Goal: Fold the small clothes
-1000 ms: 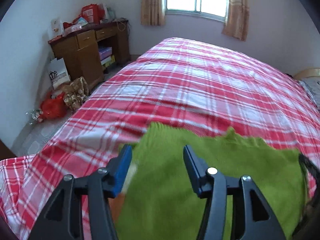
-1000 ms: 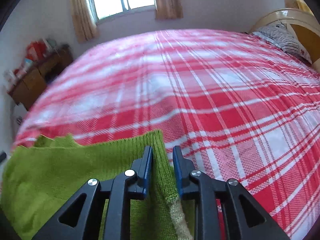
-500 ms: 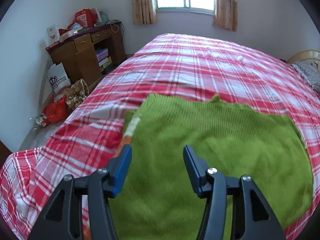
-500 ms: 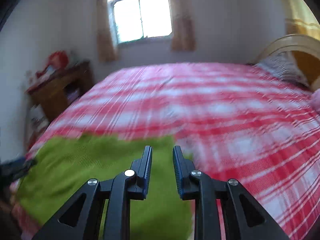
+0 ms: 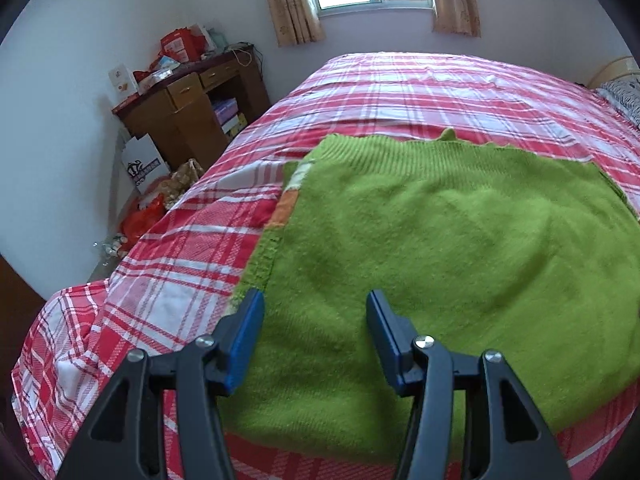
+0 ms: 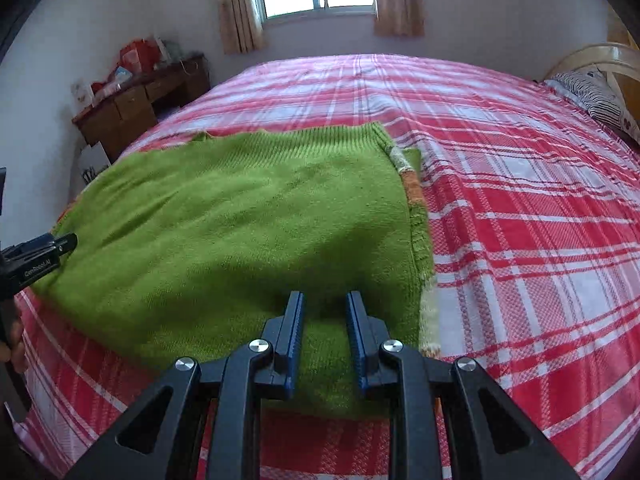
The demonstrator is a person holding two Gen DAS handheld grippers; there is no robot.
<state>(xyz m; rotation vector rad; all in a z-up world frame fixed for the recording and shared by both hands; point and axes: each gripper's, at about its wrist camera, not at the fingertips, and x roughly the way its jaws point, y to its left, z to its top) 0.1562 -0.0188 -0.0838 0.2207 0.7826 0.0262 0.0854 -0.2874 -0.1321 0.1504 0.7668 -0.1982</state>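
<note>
A green sweater (image 5: 460, 248) lies flat near the bed's (image 5: 440, 88) front edge, its long side running along that edge. The left gripper (image 5: 315, 312) hangs spread above it; the right gripper (image 6: 323, 312) stands slightly parted, holding nothing.

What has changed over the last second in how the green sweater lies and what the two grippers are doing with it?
The right gripper, shut on the green sweater a second ago, has let go, its jaws now slightly apart. The sweater dropped from held-up to spread flat on the plaid bedspread. Both cameras pulled back. The left gripper stayed open, holding nothing.
</note>
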